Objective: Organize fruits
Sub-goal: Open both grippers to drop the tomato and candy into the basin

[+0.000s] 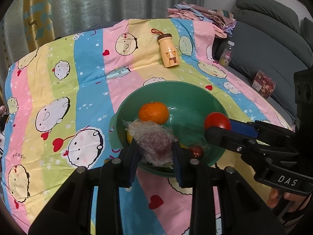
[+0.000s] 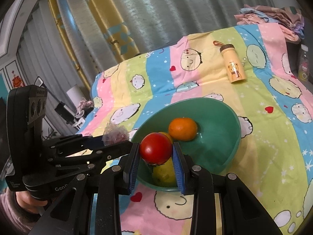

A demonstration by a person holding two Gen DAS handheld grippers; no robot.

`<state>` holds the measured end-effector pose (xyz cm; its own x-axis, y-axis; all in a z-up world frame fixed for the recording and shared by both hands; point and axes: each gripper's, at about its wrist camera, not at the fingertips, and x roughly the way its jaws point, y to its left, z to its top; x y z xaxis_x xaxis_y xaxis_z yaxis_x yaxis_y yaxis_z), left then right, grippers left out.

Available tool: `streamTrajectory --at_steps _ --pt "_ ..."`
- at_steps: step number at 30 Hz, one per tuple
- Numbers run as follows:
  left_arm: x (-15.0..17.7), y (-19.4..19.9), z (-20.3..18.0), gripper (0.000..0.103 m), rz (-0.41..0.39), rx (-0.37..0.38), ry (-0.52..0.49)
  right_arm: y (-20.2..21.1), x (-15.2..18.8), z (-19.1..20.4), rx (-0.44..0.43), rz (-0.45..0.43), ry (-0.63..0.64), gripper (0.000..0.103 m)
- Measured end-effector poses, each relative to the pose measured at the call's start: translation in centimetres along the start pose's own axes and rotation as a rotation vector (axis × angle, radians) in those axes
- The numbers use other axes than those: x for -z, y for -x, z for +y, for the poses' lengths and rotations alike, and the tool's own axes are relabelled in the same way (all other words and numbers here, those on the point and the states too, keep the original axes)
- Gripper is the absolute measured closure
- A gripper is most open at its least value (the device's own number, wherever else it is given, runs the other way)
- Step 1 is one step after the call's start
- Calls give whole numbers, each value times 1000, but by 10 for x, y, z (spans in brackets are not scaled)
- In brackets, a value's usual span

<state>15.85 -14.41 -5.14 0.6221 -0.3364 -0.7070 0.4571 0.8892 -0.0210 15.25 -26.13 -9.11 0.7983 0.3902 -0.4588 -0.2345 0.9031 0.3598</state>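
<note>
The cartoon-print sheet (image 1: pixel 64 74) covers the surface, and the green bowl (image 1: pixel 195 92) is placed near its front edge. A yellow bear bottle (image 1: pixel 169 52) lies toward the far edge, well apart.

Inside the bowl an orange (image 1: pixel 153 112) and a yellow fruit (image 2: pixel 164 173) are seen.

The left gripper (image 1: pixel 155 150) is closed on a fruit wrapped in foam net (image 1: pixel 154 143), held above the bowl's near rim. The net is soft, so the fruit could slip inside it and be dropped onto the sheet.

The right gripper (image 2: pixel 156 152) is clamped on a red tomato (image 2: pixel 155 148), over the bowl's near rim. The tomato could be bruised if it is released high, or the two grippers could collide, being so near.
</note>
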Motion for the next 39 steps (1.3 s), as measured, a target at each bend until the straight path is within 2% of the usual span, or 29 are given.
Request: streamTrajectory --at_steps 13,28,35,39 --pt "-2 -33 5 72 70 -11 0 -18 -3 -8 50 44 15 68" --pt "-1 -42 6 71 88 -19 5 -23 -1 -13 80 67 0 68" --pt "-3 -36 11 52 66 -24 20 -19 -2 -11 85 53 -4 68" --pt "-4 -30 14 36 52 -28 36 -14 -3 -12 85 41 -15 67"
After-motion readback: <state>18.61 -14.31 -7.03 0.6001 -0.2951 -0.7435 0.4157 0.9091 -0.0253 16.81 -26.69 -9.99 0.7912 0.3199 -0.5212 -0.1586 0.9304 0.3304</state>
